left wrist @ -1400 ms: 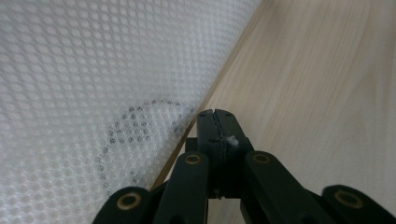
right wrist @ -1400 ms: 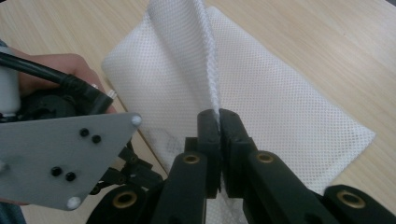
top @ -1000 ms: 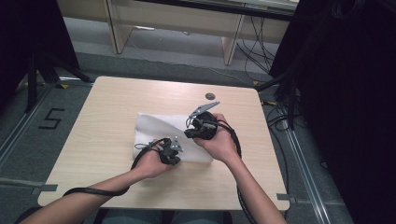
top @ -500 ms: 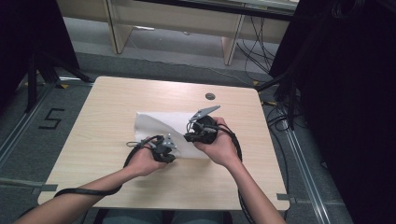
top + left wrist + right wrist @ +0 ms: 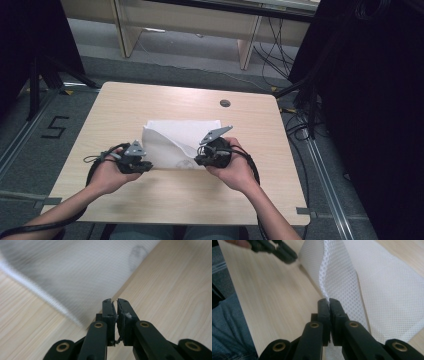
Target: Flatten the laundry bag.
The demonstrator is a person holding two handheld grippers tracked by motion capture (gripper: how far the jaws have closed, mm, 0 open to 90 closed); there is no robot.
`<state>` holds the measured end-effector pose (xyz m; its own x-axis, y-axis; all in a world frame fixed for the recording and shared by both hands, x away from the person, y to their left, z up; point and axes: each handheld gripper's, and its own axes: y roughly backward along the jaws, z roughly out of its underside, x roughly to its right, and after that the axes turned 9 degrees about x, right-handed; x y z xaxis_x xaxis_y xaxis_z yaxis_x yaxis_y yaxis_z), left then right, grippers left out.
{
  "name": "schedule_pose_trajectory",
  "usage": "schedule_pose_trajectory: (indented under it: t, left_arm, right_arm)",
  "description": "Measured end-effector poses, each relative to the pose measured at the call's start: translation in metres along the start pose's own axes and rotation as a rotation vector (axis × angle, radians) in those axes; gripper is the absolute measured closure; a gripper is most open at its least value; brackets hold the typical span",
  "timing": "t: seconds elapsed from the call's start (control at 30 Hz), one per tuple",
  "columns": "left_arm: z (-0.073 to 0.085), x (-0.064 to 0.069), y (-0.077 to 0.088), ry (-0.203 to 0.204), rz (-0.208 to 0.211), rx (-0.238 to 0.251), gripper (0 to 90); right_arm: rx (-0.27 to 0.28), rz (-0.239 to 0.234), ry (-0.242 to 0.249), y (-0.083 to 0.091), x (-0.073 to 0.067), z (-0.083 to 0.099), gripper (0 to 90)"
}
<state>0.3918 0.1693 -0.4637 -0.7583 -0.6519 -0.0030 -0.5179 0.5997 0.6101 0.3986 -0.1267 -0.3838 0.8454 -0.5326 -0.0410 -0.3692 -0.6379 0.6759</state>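
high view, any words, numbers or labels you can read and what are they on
"5" in black on the grey floor left of the table.
A faint round mark on the white mesh cloth is too blurred to read.
Nothing else legible.

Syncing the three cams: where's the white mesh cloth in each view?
High view: white mesh cloth at the table's middle, between the two grippers.
Left gripper view: blurred across the upper left, beyond the jaw tips; nothing between them.
Right gripper view: centre to right, its raised fold pinched in the right gripper.
Shared landmark: the light wooden table.
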Motion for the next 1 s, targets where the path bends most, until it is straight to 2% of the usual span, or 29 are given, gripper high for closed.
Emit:
schedule_pose_trajectory:
  t: [0.03, 0.07, 0.2, 0.23, 0.27, 0.3, 0.33, 0.37, 0.4, 0.43, 0.47, 0.53, 0.57, 0.6, 0.63, 0.7, 0.73, 0.77, 0.8, 0.83, 1.0]
  left_arm:
    - [0.000, 0.000, 0.000, 0.000, 0.000, 0.000, 83.7]
    - [0.006, -0.004, 0.008, 0.024, -0.010, 0.009, 83.5]
    - [0.012, -0.010, 0.017, 0.025, -0.031, 0.012, 82.9]
    - [0.014, -0.013, 0.020, 0.051, -0.039, 0.016, 82.7]
    - [0.015, -0.016, 0.023, 0.049, -0.047, 0.018, 82.5]
    - [0.017, -0.019, 0.026, 0.067, -0.054, 0.024, 82.5]
    - [0.017, -0.022, 0.029, 0.077, -0.065, 0.033, 82.4]
    - [0.017, -0.029, 0.034, 0.060, -0.082, 0.032, 82.4]
    - [0.017, -0.029, 0.034, 0.060, -0.082, 0.032, 82.3]
    - [0.016, -0.032, 0.036, 0.078, -0.093, 0.041, 82.1]
    - [0.016, -0.034, 0.036, 0.068, -0.103, 0.041, 81.8]
    - [0.016, -0.036, 0.037, 0.067, -0.100, 0.035, 81.2]
    - [0.016, -0.035, 0.036, 0.083, -0.107, 0.038, 81.2]
    - [0.017, -0.036, 0.035, 0.090, -0.106, 0.044, 80.8]
    - [0.017, -0.037, 0.035, 0.072, -0.109, 0.036, 80.5]
    - [0.017, -0.038, 0.034, 0.067, -0.112, 0.027, 80.1]
    - [0.018, -0.038, 0.033, 0.087, -0.113, 0.034, 80.1]
    - [0.018, -0.039, 0.034, 0.067, -0.125, 0.025, 79.9]
    - [0.018, -0.040, 0.034, 0.068, -0.119, 0.018, 79.7]
    - [0.019, -0.039, 0.033, 0.089, -0.128, 0.023, 79.3]
    - [0.021, -0.042, 0.032, 0.089, -0.137, 0.017, 79.0]
  right_arm:
    - [0.000, 0.000, 0.000, 0.000, 0.000, 0.000, 88.8]
    - [-0.014, -0.009, 0.003, 0.000, -0.003, 0.003, 88.8]
    - [-0.023, -0.017, 0.025, 0.000, -0.006, 0.006, 88.8]
    - [-0.032, -0.020, 0.025, 0.000, -0.009, 0.008, 88.9]
    - [-0.028, -0.025, 0.004, -0.001, -0.011, 0.010, 88.9]
    - [-0.028, -0.025, 0.004, -0.001, -0.011, 0.010, 88.9]
    - [-0.032, -0.034, 0.028, 0.000, -0.012, 0.013, 88.9]
    - [-0.028, -0.034, 0.028, 0.000, -0.013, 0.014, 88.9]
    - [-0.028, -0.034, 0.028, 0.000, -0.013, 0.014, 88.9]
    - [-0.040, -0.045, 0.022, 0.001, -0.015, 0.016, 88.8]
    - [-0.033, -0.051, 0.042, 0.000, -0.015, 0.017, 88.8]
    - [-0.039, -0.046, 0.024, 0.001, -0.017, 0.019, 88.8]
    - [-0.047, -0.052, 0.039, 0.002, -0.017, 0.019, 88.8]
    - [-0.052, -0.055, 0.034, 0.002, -0.019, 0.022, 88.8]
    - [-0.044, -0.061, 0.042, 0.002, -0.020, 0.023, 88.8]
    - [-0.069, -0.077, 0.043, 0.003, -0.024, 0.027, 88.7]
    - [-0.069, -0.077, 0.043, 0.003, -0.024, 0.027, 88.7]
    - [-0.070, -0.083, 0.044, 0.003, -0.025, 0.028, 88.8]
    - [-0.074, -0.087, 0.041, 0.003, -0.027, 0.030, 88.7]
    - [-0.087, -0.097, 0.041, 0.002, -0.028, 0.034, 88.7]
    - [-0.106, -0.127, 0.047, -0.002, -0.032, 0.043, 88.7]
